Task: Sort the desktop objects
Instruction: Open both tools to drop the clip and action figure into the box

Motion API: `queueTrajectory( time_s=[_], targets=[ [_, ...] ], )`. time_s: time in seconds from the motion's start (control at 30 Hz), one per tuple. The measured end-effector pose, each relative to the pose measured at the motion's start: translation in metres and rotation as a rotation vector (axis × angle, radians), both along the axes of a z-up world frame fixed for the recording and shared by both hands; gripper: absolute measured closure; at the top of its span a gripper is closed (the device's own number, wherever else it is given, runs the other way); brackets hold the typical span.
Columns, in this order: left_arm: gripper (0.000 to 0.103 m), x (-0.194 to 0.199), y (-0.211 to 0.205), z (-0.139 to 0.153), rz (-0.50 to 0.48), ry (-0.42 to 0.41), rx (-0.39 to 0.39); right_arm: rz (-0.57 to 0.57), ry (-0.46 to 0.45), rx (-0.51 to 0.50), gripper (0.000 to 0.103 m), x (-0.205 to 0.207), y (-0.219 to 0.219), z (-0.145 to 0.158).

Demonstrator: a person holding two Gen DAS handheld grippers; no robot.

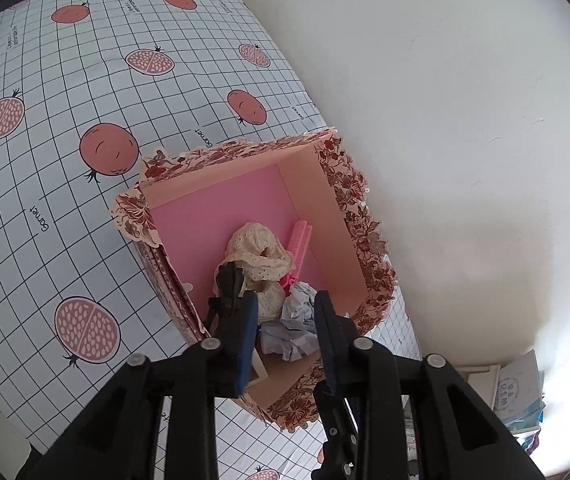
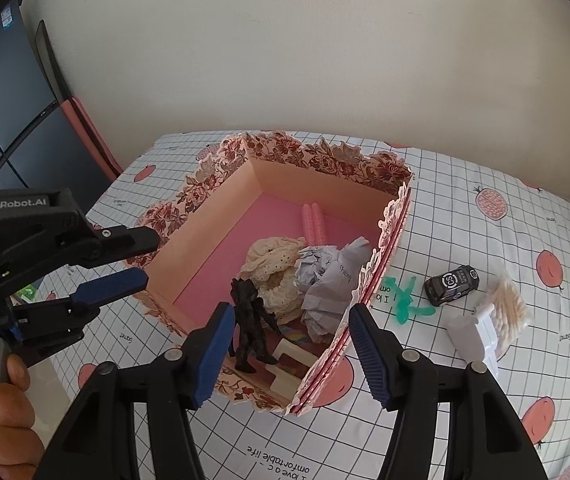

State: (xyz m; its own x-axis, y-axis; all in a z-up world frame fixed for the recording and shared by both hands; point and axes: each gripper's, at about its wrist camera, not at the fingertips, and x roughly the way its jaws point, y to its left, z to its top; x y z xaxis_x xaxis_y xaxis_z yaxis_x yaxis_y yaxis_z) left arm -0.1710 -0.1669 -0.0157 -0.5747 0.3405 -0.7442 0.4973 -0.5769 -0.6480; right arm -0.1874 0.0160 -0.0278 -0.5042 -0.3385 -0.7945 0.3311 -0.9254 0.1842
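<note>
We hold both grippers over the floral box (image 2: 325, 168) on the checked tablecloth (image 1: 85, 120). The left gripper (image 1: 285, 312) hangs above the box's near end with its jaws apart and nothing pressed between them; the black figurine (image 2: 251, 320) stands inside the box, upright, beside its left finger. The right gripper (image 2: 289, 344) also has its jaws apart and empty, straddling the near corner of the box. Already in the box, by our count: one figurine, one cream lace piece (image 2: 273, 264), one crumpled paper ball (image 2: 325, 280), one pink comb (image 2: 314, 220), one pale flat block (image 2: 285, 364). Outside the box, to the right of the right gripper: one green plastic piece (image 2: 405, 296) lying flat just beside the box wall, one black toy car (image 2: 451, 284) further right, one white holder (image 2: 473, 332), one bundle of cotton swabs (image 2: 505, 308) touching it. We judge the right hand to be the nearer to all four; the green piece's long axis runs roughly toward us, so a grip across it suits.
</note>
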Motion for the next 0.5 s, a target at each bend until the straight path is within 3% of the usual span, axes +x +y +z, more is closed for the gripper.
queueTrajectory(
  time_s=[0.1,0.37,0.5],
  targets=[
    [0.069,0.0000,-0.0004,0.0005,0.001,-0.002,-0.005,-0.003,-0.001,-0.001,0.040,-0.0008,0.0006,-0.0001],
    [0.043,-0.0002,-0.0003,0.0001,0.011,-0.007,-0.012,-0.033,0.009,0.002,0.036,-0.0012,0.0048,0.0005],
    [0.041,-0.0003,-0.0013,-0.0009,0.018,-0.013,-0.017,-0.053,0.004,-0.013,0.032,-0.0032,0.0089,-0.0001]
  ],
)
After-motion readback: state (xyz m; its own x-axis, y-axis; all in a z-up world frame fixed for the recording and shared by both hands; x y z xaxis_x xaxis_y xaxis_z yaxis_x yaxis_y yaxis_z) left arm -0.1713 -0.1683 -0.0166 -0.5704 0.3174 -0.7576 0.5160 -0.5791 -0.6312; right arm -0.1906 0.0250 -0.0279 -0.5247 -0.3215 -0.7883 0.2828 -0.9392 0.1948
